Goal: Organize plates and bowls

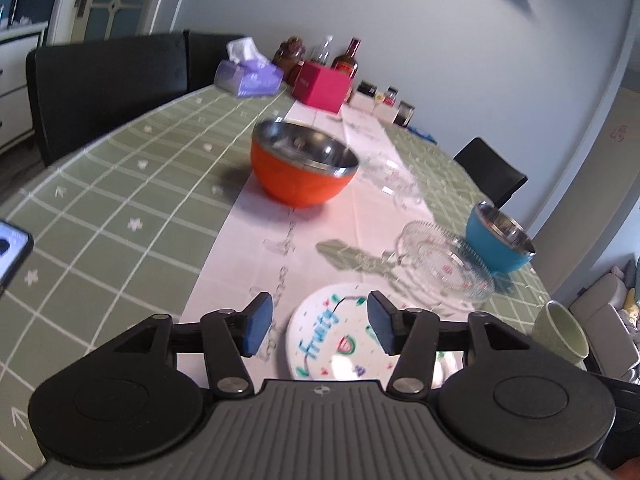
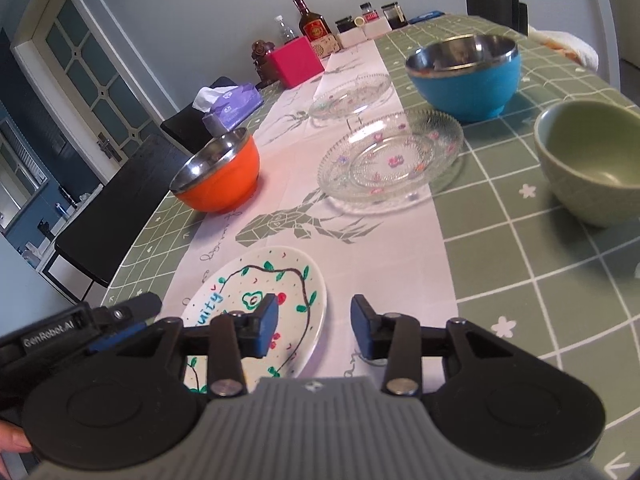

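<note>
A white painted plate (image 1: 332, 340) (image 2: 256, 304) lies on the table runner close to both grippers. My left gripper (image 1: 320, 322) is open and empty, hovering over the plate's near left part. My right gripper (image 2: 314, 326) is open and empty over the plate's right edge. An orange steel-lined bowl (image 1: 302, 164) (image 2: 218, 176) stands further back. A clear glass plate (image 1: 444, 258) (image 2: 390, 162) lies mid-table, a second glass plate (image 2: 352, 94) behind it. A blue bowl (image 1: 500, 238) (image 2: 466, 74) and a green bowl (image 1: 562, 330) (image 2: 592, 160) stand to the right.
At the far end stand a pink box (image 1: 324, 86), a tissue box (image 1: 248, 74), bottles (image 2: 312, 24) and jars. Black chairs (image 1: 100, 80) line the left side and one (image 1: 490, 170) the right. A phone (image 1: 12, 248) lies at the left edge.
</note>
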A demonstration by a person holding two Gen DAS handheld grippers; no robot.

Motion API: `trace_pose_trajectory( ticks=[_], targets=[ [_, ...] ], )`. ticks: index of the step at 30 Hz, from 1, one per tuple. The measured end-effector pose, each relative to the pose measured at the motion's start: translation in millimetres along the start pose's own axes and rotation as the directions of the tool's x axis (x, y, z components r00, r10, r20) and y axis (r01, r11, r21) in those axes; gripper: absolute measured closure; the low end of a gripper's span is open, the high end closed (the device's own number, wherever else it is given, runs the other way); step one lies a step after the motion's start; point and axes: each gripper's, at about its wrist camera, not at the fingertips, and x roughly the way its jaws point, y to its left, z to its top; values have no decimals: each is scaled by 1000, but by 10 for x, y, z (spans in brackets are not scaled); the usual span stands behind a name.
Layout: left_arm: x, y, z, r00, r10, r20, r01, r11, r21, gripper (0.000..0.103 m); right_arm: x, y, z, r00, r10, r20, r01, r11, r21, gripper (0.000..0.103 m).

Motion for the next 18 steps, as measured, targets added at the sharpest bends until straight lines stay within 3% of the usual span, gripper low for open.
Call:
trace_pose_trajectory(
  ticks=[6, 12, 18],
  targets=[
    [-37, -243, 110, 996, -62, 58, 59, 997, 55, 16, -198, 78, 88, 997, -44, 65, 48, 996, -73, 53],
    [53, -488, 248, 992, -112, 59, 105, 988, 111, 13, -330, 74, 260, 985, -117, 123, 133, 983, -127, 47],
    [278, -681, 370, 990, -141, -24, 143, 981, 129, 13, -263, -55, 481, 975, -188, 118, 203, 971, -129, 44]
  ],
)
